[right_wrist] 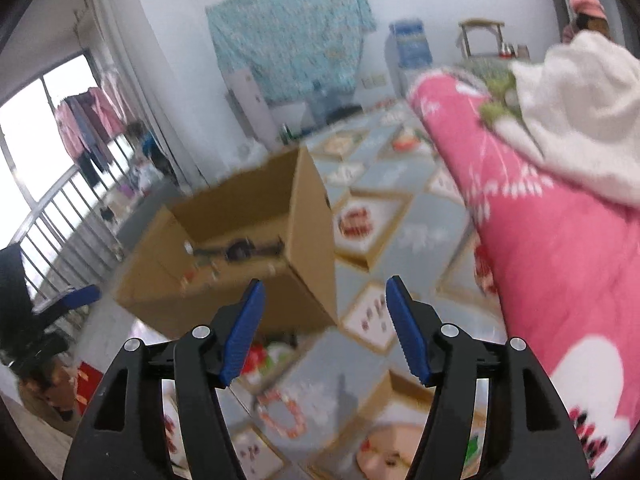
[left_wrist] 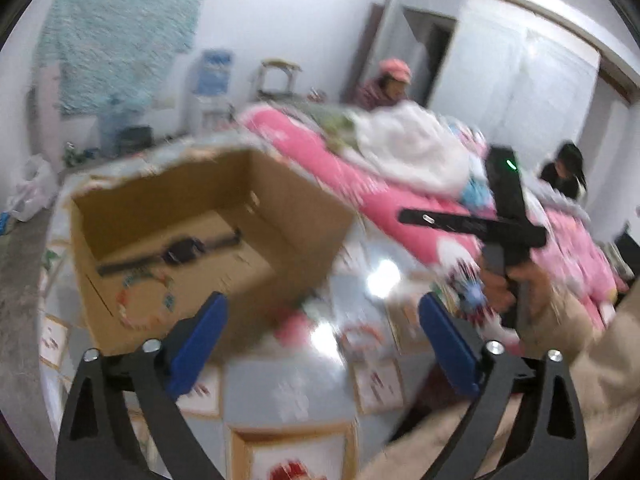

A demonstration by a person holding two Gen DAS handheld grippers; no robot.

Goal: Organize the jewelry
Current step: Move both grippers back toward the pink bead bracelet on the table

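Observation:
An open cardboard box (left_wrist: 280, 216) stands on the table, seen blurred in both views. Inside it lie a black watch (left_wrist: 180, 250) and a colourful bead bracelet (left_wrist: 144, 300). My left gripper (left_wrist: 323, 300) hovers in front of the box, jaws wide open and holding nothing. In the right wrist view the box (right_wrist: 312, 232) is ahead and to the left, with the watch (right_wrist: 240, 250) showing inside. My right gripper (right_wrist: 326, 282) is open and holds nothing. A red and white bead bracelet (right_wrist: 280, 412) lies on the table below its left finger.
The table wears a glossy patterned cloth (right_wrist: 400, 240). A pink quilt (right_wrist: 560, 260) with a white cloth (right_wrist: 580, 120) on top fills the right side. A hand (left_wrist: 516, 284) holds the right tool's black body. Two people are beyond the quilt. Small blurred items lie near the box.

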